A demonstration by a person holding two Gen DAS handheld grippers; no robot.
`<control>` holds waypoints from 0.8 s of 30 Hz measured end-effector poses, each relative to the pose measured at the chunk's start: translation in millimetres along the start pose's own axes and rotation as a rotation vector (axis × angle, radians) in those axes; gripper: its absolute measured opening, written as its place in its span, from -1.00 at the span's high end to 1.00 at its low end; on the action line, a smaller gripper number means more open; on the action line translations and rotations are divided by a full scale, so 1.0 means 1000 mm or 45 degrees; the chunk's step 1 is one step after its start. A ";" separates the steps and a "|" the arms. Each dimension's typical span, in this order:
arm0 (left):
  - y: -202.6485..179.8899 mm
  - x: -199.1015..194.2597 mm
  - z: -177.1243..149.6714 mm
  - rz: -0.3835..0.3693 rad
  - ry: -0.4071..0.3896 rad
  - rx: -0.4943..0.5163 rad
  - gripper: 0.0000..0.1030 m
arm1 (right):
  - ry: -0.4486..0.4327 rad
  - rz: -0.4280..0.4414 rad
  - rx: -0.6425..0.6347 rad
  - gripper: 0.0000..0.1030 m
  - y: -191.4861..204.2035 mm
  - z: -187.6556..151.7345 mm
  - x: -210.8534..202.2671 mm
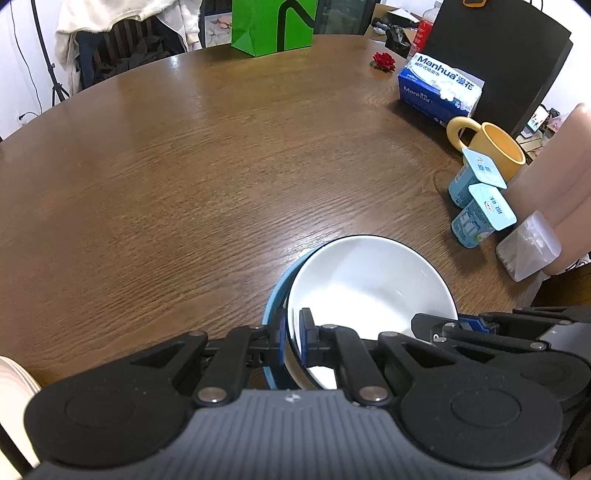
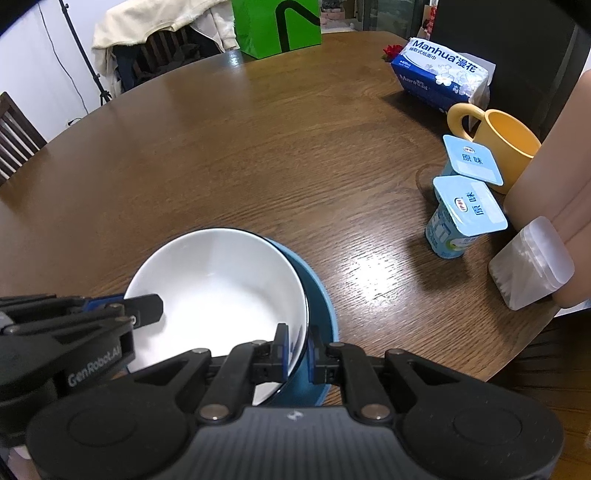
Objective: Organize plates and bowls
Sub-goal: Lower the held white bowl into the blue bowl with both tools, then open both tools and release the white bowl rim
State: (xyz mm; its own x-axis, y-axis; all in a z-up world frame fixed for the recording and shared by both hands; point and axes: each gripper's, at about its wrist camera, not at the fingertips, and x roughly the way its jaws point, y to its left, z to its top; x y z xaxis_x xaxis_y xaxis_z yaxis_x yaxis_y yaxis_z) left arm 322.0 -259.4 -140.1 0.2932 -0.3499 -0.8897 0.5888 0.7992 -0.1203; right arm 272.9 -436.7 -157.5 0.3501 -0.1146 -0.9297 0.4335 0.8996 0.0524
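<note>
A white bowl [image 1: 369, 280] with a dark rim sits nested in a blue bowl [image 1: 275, 291] on the brown wooden table [image 1: 184, 184]. My left gripper [image 1: 293, 343] is shut on the white bowl's left rim, one pad inside and one outside. In the right wrist view my right gripper [image 2: 297, 349] is shut on the opposite rim of the white bowl [image 2: 218, 280], its outer finger down inside the blue bowl [image 2: 317, 295]. Both bowl bottoms are hidden, so I cannot tell whether the white one is lifted.
To the right stand two yoghurt cups [image 2: 458, 221], a yellow mug [image 2: 506, 147], a tissue pack [image 2: 439, 77], a clear swab box [image 2: 528, 262] and a pink container [image 2: 554, 177]. A green bag [image 1: 273, 26] stands at the far edge. Pale stacked plates [image 1: 14, 387] show bottom left.
</note>
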 end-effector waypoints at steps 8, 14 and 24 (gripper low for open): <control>0.003 -0.003 0.003 -0.011 -0.001 0.004 0.79 | 0.003 -0.005 -0.013 0.80 0.002 0.001 0.002; 0.008 -0.017 0.005 -0.029 -0.043 -0.008 0.13 | -0.021 0.046 0.009 0.66 -0.001 0.005 -0.006; 0.030 -0.050 0.010 0.002 -0.146 -0.051 -0.60 | -0.130 0.122 0.015 0.01 -0.013 0.003 -0.035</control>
State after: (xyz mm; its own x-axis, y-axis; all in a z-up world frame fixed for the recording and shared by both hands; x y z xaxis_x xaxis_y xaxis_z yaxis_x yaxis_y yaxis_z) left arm 333.1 -223.0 -94.8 0.3794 -0.4007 -0.8340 0.5586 0.8177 -0.1387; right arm 257.8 -445.3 -124.9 0.4727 -0.0709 -0.8783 0.4033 0.9037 0.1441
